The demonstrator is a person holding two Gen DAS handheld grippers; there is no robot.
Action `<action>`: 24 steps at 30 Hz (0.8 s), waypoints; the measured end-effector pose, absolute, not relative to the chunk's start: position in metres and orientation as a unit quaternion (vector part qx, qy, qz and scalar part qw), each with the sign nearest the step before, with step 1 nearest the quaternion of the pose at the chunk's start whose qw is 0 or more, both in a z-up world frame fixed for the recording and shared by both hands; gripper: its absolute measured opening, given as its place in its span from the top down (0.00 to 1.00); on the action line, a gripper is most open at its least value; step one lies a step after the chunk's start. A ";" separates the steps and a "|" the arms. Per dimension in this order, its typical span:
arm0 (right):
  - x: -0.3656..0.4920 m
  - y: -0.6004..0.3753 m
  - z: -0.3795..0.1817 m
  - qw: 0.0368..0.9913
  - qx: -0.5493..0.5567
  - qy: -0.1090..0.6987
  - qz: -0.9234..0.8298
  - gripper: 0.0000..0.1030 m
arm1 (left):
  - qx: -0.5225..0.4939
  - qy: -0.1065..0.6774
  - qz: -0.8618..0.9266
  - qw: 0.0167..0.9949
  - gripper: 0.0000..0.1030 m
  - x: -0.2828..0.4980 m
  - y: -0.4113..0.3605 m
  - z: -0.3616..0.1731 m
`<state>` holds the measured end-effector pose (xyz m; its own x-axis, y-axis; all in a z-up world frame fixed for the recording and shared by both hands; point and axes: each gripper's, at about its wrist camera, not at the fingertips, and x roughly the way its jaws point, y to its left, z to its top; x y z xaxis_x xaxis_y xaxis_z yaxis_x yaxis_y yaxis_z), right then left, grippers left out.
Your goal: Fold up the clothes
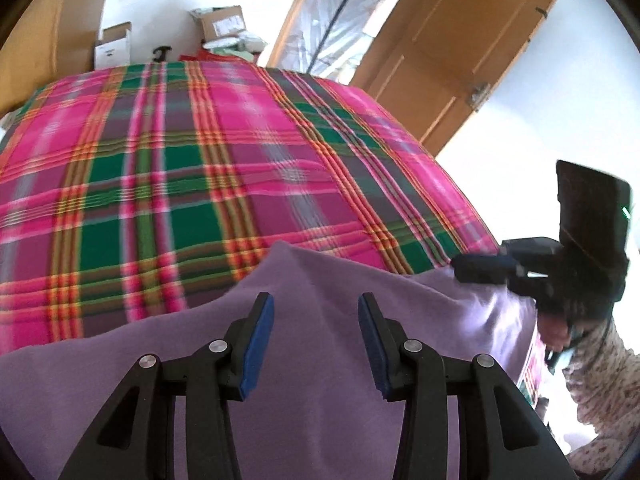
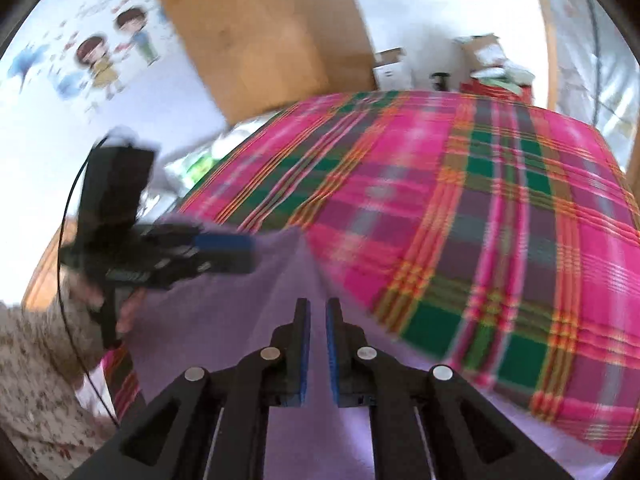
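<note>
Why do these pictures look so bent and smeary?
Both views are fisheye, so the plaid bedspread bulges and the door leans. Left wrist view: mild blur, blown-out white walls. Right wrist view: heavier motion blur smears the plaid, the wall cartoon stickers and the left gripper.

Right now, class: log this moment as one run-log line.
task: fold clothes | left gripper: open over plain purple cloth garment | right gripper: nearly closed, grip unclear | surface: pink-green plaid bedspread
</note>
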<state>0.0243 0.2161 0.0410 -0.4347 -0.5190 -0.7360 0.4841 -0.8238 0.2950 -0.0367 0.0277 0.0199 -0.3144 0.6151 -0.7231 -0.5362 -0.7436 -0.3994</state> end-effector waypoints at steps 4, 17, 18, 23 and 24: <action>0.030 0.195 0.022 0.295 0.461 0.029 -0.836 0.91 | -0.469 -0.035 0.803 0.366 0.56 -0.040 0.043 0.016; 0.014 0.223 0.000 0.212 0.458 -0.026 -0.863 0.95 | -0.474 -0.045 0.806 0.351 0.56 -0.057 0.048 0.000; 0.014 0.222 0.000 0.211 0.456 -0.025 -0.864 0.95 | -0.474 -0.045 0.807 0.350 0.56 -0.057 0.048 0.000; 0.016 0.218 0.005 0.193 0.458 -0.011 -0.868 0.95 | -0.473 -0.043 0.816 0.330 0.56 -0.054 0.043 0.007; 0.017 0.218 0.008 0.186 0.455 -0.006 -0.871 0.94 | -0.467 -0.046 0.822 0.324 0.56 -0.050 0.037 0.012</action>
